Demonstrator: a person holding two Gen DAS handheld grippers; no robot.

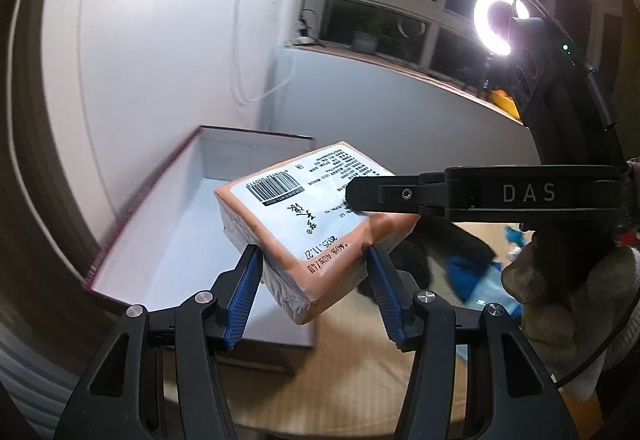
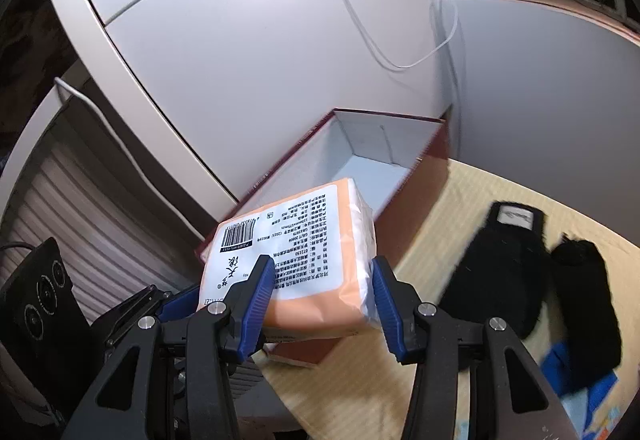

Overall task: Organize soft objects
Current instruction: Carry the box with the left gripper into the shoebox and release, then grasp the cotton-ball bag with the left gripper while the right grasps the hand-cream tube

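An orange pack of tissues (image 1: pixel 308 220) with a white barcode label hangs in the air over the near end of an open red box with a white inside (image 1: pixel 168 236). My left gripper (image 1: pixel 314 260) is shut on the pack's near end. My right gripper (image 2: pixel 322 280) is shut on the pack's other side (image 2: pixel 296 260); one of its fingers (image 1: pixel 384 196) lies across the label in the left wrist view. The box (image 2: pixel 380 168) holds nothing that I can see. Black socks (image 2: pixel 504 264) lie on the table to the right.
The box stands against a white cabinet (image 2: pixel 248 52) on a pale wooden table (image 2: pixel 452 200). A blue cloth (image 2: pixel 576 368) lies by the socks. A ring light (image 1: pixel 494 20) shines at the right by a dark window. A white cable (image 2: pixel 400 48) hangs on the wall.
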